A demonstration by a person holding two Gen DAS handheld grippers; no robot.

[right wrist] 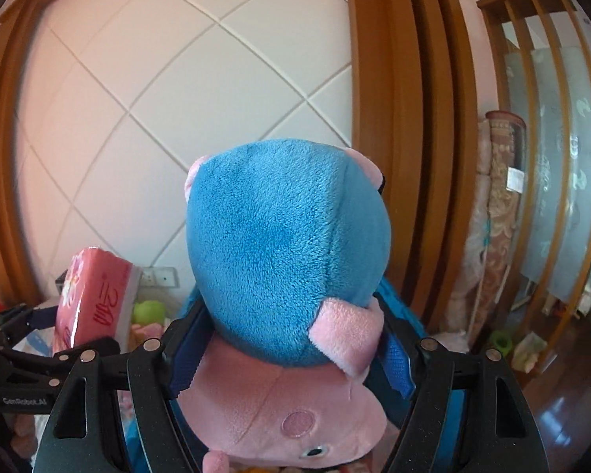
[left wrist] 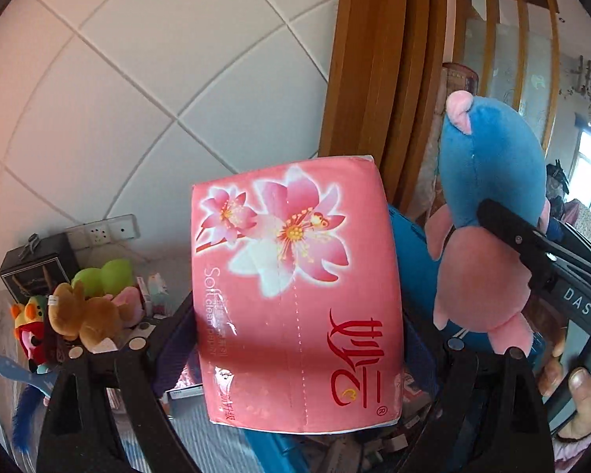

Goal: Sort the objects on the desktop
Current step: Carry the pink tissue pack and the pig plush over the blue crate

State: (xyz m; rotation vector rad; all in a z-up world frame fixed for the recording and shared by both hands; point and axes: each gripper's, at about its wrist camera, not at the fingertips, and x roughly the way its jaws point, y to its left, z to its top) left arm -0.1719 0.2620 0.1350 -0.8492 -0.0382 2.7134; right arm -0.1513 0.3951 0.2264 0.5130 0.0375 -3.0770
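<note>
A: What has the left gripper (left wrist: 299, 339) got?

B: A pink tissue pack (left wrist: 295, 295), pinched between its jaws and held in the air, long axis running away from the camera, flower end up and printed face towards the lens.

A: And the right gripper (right wrist: 291, 351)?

B: Closed on a blue and pink plush toy (right wrist: 287, 276), upright, blue head upward, face turned away.

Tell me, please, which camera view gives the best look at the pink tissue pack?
The left wrist view: the pink tissue pack fills the centre, held between the left gripper fingers, its flower print and red lettering facing the camera. The right wrist view shows only its narrow side at the left edge, beside the blue and pink plush toy.
</note>
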